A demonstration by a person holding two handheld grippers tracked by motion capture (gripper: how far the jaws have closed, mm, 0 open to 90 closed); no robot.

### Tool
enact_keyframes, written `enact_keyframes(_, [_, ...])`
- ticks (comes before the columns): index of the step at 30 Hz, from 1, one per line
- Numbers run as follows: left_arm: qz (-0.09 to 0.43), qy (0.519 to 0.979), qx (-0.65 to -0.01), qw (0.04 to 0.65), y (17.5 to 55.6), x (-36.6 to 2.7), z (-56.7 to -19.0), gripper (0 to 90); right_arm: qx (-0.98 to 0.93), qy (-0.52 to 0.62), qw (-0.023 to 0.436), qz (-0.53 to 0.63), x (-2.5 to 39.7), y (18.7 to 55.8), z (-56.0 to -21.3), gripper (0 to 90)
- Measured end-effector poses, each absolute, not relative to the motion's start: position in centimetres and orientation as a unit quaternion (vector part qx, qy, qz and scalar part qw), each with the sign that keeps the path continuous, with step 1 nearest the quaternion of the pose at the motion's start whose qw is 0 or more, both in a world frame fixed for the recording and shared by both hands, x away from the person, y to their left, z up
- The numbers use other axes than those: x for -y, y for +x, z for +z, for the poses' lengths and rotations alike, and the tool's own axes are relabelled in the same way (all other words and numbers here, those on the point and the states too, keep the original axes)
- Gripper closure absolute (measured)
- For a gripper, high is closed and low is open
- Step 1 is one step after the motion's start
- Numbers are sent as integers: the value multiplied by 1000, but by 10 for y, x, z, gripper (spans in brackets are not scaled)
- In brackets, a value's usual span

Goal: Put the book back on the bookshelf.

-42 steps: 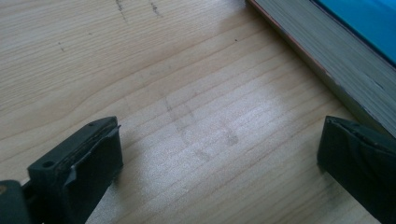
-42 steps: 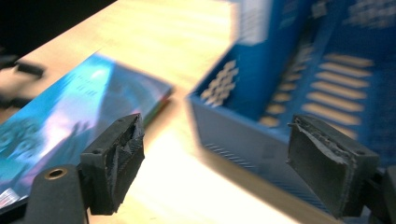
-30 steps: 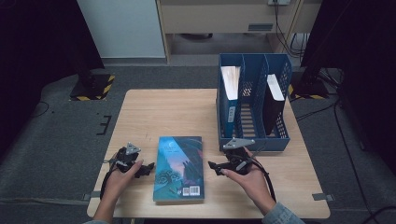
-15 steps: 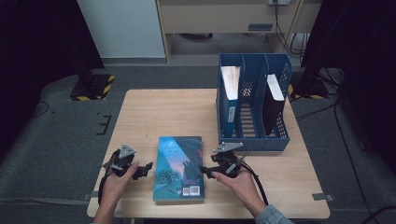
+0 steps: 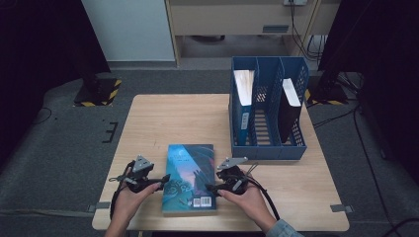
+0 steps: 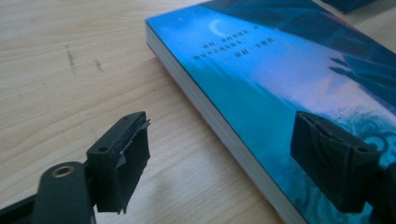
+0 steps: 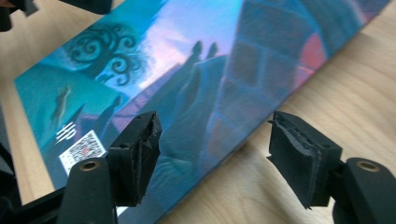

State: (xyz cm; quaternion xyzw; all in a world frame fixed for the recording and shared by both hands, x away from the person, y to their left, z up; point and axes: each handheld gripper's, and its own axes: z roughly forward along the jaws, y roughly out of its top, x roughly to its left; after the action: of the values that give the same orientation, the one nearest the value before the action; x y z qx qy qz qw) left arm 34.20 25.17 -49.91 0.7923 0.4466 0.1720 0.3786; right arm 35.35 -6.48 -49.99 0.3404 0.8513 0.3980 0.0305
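A thick blue-covered book [image 5: 190, 177] lies flat on the wooden table [image 5: 168, 123] near its front edge. My left gripper [image 5: 160, 183] is at the book's left edge, open, with one jaw over the cover [image 6: 280, 93] and the other over the table. My right gripper [image 5: 211, 188] is at the book's right edge, also open, its jaws straddling the edge of the book [image 7: 196, 84] without closing on it. A hand holds each gripper.
A blue mesh file holder [image 5: 267, 111] stands at the table's back right, with a blue folder [image 5: 243, 103] in its left slot and a dark one [image 5: 289, 108] in its right slot. Bare wood lies left of and behind the book.
My right gripper has moved left from beside the file holder to the book's right edge. My left gripper has edged right to the book's left edge.
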Motion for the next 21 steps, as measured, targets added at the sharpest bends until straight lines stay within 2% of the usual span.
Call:
enact_keyframes(3, [160, 808, -429, 371, 342, -243, -502, 240, -855, 333, 18, 398, 59, 352, -502, 307])
enact_keyframes(8, [141, 811, -420, 383, 344, -235, -505, 279, -863, 324, 25, 387, 54, 349, -506, 248])
enact_keyframes(11, [126, 812, -418, 386, 345, -233, -505, 279, -863, 326, 23, 385, 53, 350, -509, 203])
enact_keyframes(15, [128, 818, -411, 383, 344, -231, -505, 260, -860, 324, 22, 393, 55, 350, -511, 194])
enact_keyframes(21, [119, 815, -413, 388, 347, -232, -507, 240, -853, 329, -5, 405, 59, 356, -518, 146])
